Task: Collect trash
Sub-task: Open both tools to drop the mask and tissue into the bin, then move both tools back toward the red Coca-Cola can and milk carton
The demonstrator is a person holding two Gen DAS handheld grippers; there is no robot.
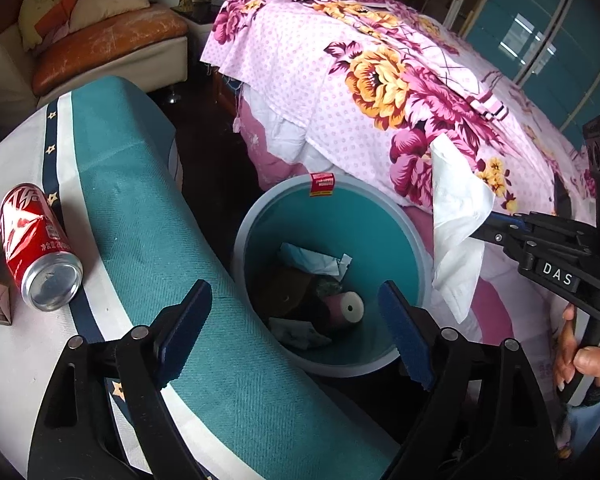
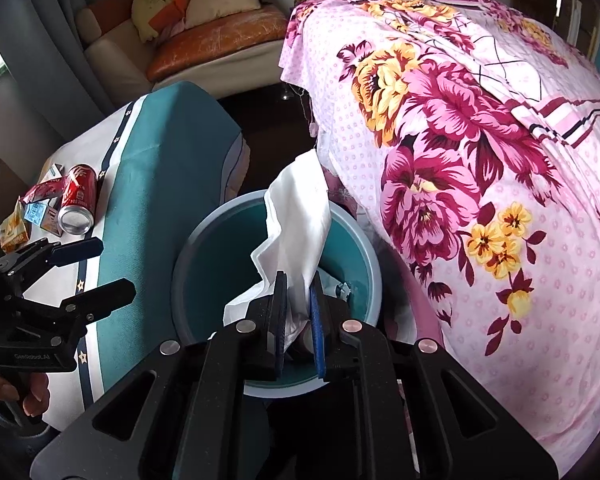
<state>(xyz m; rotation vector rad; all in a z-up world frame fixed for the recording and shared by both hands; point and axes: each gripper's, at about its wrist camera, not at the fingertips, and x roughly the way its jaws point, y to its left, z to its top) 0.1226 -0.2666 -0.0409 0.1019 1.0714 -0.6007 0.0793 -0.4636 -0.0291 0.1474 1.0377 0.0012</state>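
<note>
Right gripper pinches tissue over bin

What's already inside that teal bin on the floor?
In the bin: a pink roll, crumpled white paper and dark scraps. Whatever lies beneath them is hidden.

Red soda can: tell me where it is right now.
The red soda can lies on its side on the white-and-teal cloth, left of the teal trash bin, beside small cartons; the open left gripper is empty.

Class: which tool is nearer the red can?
Left. The left tool hangs open just beside the red can; the right tool grips white tissue over the bin.
</note>
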